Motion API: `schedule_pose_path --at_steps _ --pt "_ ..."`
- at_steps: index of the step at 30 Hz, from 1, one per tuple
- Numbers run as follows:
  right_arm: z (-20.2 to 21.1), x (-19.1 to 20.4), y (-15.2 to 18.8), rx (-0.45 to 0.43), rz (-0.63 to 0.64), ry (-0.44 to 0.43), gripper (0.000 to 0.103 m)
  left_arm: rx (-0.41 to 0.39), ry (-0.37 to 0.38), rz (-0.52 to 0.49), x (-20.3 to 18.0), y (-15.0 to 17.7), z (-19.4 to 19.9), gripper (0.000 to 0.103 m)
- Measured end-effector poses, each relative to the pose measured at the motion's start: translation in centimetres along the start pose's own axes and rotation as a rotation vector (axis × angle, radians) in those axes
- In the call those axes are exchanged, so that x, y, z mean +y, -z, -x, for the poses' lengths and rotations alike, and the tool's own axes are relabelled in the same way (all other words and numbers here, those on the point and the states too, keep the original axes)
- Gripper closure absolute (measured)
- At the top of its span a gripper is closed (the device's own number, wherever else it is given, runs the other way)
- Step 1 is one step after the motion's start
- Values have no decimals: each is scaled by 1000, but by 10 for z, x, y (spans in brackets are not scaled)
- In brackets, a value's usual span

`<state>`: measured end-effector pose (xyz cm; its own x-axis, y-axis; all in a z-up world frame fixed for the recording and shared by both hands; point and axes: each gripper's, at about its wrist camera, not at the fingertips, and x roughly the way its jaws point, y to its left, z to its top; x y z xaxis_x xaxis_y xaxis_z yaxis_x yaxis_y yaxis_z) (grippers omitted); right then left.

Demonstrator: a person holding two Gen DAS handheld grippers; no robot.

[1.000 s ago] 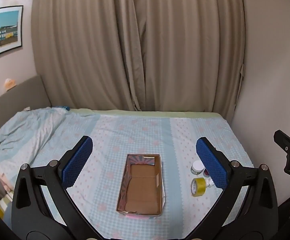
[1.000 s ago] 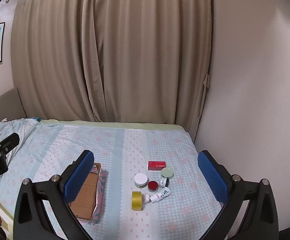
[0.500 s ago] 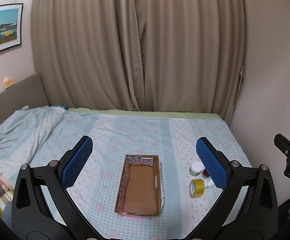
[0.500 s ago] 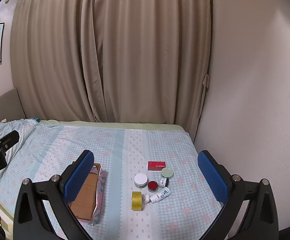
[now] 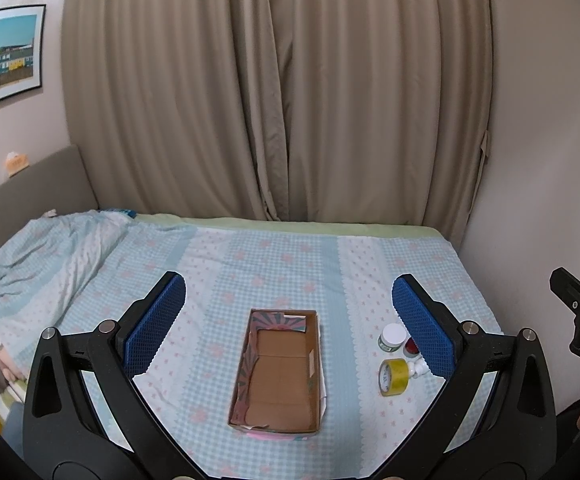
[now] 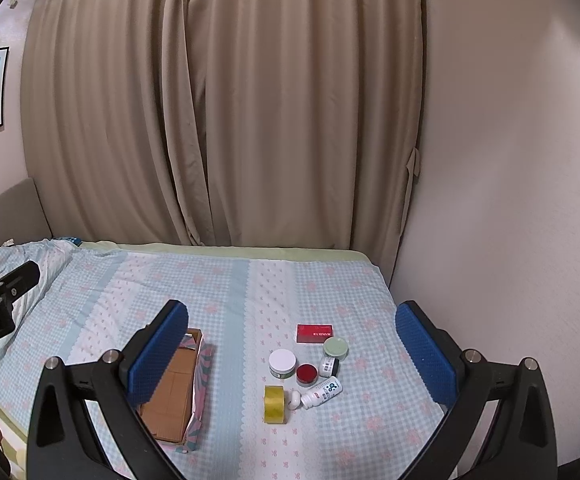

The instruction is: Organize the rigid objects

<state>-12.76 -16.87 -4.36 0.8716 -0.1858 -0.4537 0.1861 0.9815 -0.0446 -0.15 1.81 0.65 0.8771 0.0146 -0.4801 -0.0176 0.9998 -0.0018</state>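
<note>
Left hand-held gripper (image 5: 289,320): jaws spread wide, nothing between the pads, raised above the bed and centred over the cardboard box (image 5: 280,372).
Right hand-held gripper (image 6: 291,344): jaws likewise wide apart and empty, hanging over the cluster of small items.
Change over the last second: barely any; box and items sit slightly lower in both views, suggesting a small lift or tilt of both tools, no approach begun.
Meaning for the task: probably the opening pause; nothing sorted yet, box interior bare.
Box: open-topped, on the checked bedsheet (image 5: 274,264), left of the items and well apart from them.
Items: yellow tape roll (image 6: 274,404) standing on edge nearest the camera; white-lidded jar (image 6: 282,363) and red-lidded pot (image 6: 307,374) just beside each other; white bottle (image 6: 321,392) lying on its side; small dark bottle (image 6: 329,366); green-lidded jar (image 6: 335,348); flat red box (image 6: 315,333) farthest back.
Likely next move: right tool descending on the tape roll or a jar.
Risk: tight cluster, so neighbours easily knocked.
</note>
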Motion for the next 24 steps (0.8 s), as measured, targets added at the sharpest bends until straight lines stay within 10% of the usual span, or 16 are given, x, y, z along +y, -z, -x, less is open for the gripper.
schedule_pose_path --at_steps 24 --pt "-5 2 -4 1 -5 5 0 -2 6 3 4 -3 -7 0"
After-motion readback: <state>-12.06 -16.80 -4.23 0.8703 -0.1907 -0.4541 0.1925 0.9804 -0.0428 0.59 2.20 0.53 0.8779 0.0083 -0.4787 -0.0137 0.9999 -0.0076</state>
